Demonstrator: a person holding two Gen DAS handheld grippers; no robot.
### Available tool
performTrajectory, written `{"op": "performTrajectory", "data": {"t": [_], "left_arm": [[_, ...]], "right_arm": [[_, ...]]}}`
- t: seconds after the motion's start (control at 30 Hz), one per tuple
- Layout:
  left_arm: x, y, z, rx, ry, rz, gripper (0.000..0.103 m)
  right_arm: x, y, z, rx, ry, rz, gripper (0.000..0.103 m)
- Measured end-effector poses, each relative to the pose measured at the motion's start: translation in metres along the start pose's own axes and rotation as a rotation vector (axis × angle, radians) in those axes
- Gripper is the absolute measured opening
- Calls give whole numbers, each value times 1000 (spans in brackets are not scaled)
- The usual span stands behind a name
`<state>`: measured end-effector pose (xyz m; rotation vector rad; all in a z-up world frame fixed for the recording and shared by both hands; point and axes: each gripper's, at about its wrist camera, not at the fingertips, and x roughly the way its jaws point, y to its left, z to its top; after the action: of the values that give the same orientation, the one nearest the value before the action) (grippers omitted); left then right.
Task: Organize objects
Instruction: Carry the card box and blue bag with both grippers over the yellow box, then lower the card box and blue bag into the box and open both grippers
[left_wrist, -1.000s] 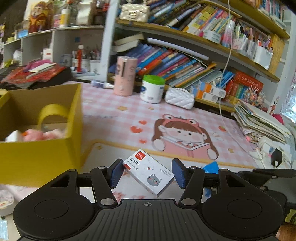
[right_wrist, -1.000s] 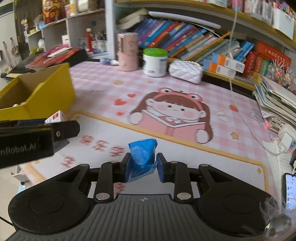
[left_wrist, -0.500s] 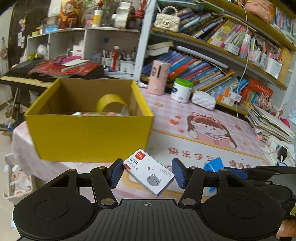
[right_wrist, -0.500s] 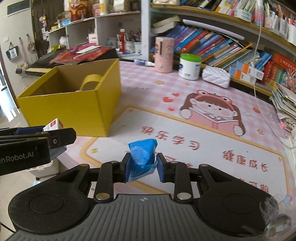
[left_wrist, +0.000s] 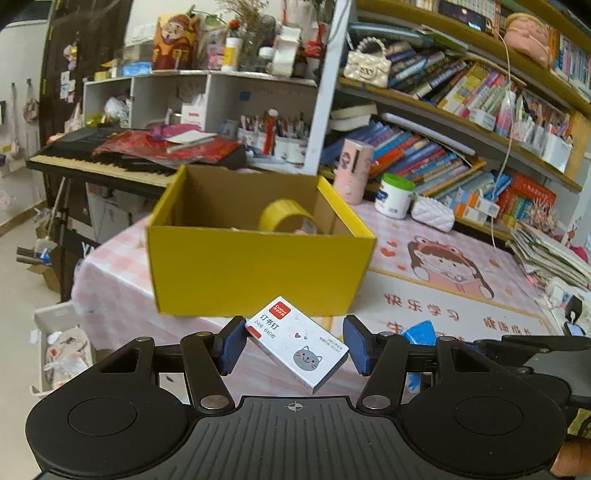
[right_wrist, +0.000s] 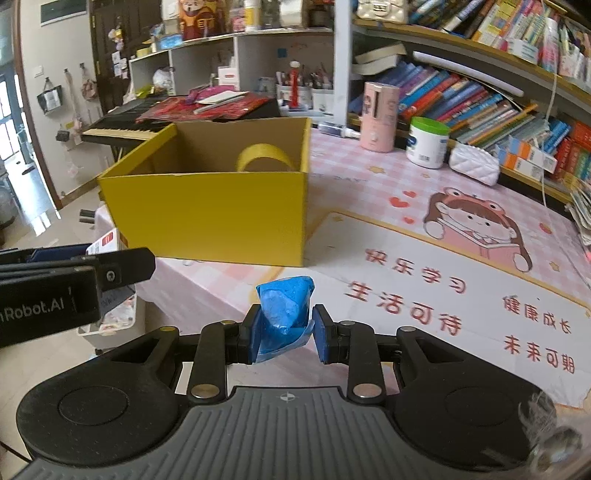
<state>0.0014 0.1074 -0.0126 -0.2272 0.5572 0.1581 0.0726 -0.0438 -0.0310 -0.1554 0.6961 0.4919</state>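
Since a second ago both your views have pulled back from the table: the yellow box (left_wrist: 258, 266), then cut off at the left edge, now sits whole at frame centre, its open top showing a tape roll (left_wrist: 286, 218) inside.

Your left gripper (left_wrist: 293, 345) stands fairly wide, the staple box (left_wrist: 297, 341) held slantwise between its blue pads, low centre of the left view, in front of the yellow box. The staple box is white, with a red label, printed characters and a grey cat face.

Your right gripper (right_wrist: 284, 334) is narrow, pinched on the blue packet (right_wrist: 284, 314), low centre of the right view, above the pink desk mat (right_wrist: 424, 273). The packet is crumpled, glossy, peaked at the top.
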Motion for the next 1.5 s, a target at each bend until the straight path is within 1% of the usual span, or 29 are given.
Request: {"op": "performTrajectory", "data": {"t": [0.17,0.3,0.47,0.63,0.77,0.93,1.1,1.2,1.5], "left_arm": [[-5,12,13,-22,-46,-1,57],[-1,17,26,-32,-80,-5,57],[13,22,43,-41,-110,18,57],[34,27,57,-34,-114,52,57],[57,30,70,-33,-111,84,57],[84,30,77,-23,-89,119,57],[108,27,80,-7,-59,148,57],[119,24,80,6,-44,167,57],[146,21,81,35,10,214,57]], "right_arm": [[0,15,12,-19,-14,13,27],[3,17,28,-38,-45,6,27],[15,13,58,-50,-93,3,27],[38,6,90,-53,-118,15,27],[58,1,111,-82,-131,28,27],[85,-7,139,-98,-137,37,27],[110,-11,159,-136,-129,62,27],[125,-11,167,-162,-117,81,27],[161,-3,178,-243,-59,138,27]]}}
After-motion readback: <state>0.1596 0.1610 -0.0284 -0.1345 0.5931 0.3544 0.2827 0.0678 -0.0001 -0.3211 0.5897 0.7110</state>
